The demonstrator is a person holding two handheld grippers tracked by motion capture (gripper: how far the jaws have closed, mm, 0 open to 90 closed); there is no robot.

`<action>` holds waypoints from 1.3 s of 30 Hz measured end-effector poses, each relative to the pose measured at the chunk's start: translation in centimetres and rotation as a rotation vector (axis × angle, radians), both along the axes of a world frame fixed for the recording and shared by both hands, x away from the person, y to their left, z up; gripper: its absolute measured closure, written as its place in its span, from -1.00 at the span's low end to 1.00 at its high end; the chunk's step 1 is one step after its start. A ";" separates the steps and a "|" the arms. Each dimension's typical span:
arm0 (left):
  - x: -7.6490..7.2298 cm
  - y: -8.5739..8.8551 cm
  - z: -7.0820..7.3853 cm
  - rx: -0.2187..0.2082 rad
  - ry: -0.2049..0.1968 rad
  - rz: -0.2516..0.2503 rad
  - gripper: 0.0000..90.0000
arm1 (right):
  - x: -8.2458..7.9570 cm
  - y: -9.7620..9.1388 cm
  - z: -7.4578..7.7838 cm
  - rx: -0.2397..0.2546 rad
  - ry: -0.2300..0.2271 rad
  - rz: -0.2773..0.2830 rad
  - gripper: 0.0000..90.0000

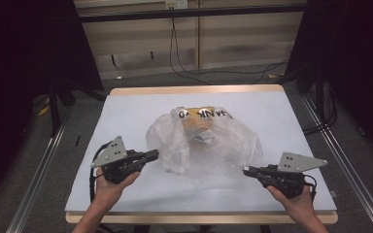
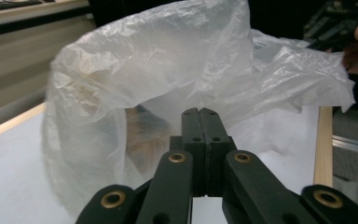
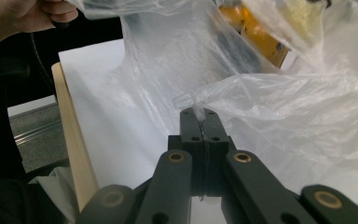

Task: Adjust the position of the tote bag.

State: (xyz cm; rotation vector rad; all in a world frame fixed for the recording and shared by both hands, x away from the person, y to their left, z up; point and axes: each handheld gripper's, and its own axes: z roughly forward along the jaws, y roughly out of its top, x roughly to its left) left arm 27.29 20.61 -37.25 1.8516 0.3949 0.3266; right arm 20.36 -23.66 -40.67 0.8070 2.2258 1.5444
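Note:
A crumpled clear plastic bag (image 1: 209, 141) lies mid-table with an orange and yellow item (image 1: 197, 127) inside it. My left gripper (image 1: 154, 154) is at the bag's left edge. In the left gripper view its jaws are pressed together right in front of the bag (image 2: 168, 60), and I see no film between them. My right gripper (image 1: 246, 170) is at the bag's lower right edge. It is shut there, and a sliver of bag film (image 3: 198, 112) sticks out between its tips. The orange item (image 3: 261, 37) shows through the bag in the right gripper view.
The table (image 1: 126, 111) has a white top with a wooden rim. Aluminium rails (image 1: 43, 160) run along both sides of it. Cables (image 1: 184, 68) lie on the floor beyond the far edge. Dark curtains stand at both sides.

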 end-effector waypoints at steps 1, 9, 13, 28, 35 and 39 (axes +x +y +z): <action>0.0 0.4 0.2 -0.003 -0.005 0.011 1.00 | 0.1 0.0 0.3 -0.001 -0.007 -0.002 1.00; 0.6 3.4 1.9 -0.053 -0.034 0.080 1.00 | 1.1 0.9 1.6 0.011 -0.045 0.013 1.00; 0.8 4.6 2.8 -0.076 -0.045 0.104 1.00 | 1.4 1.2 2.6 0.016 -0.072 0.023 1.00; 1.7 8.1 4.5 -0.121 -0.075 0.203 1.00 | 3.8 2.7 7.1 0.068 -0.180 0.039 1.00; 2.9 8.2 5.4 -0.137 -0.077 0.220 1.00 | 5.1 1.1 9.3 0.092 -0.219 -0.015 1.00; 3.8 8.3 6.3 -0.134 -0.082 0.238 1.00 | 5.8 -0.3 10.7 0.104 -0.239 -0.056 1.00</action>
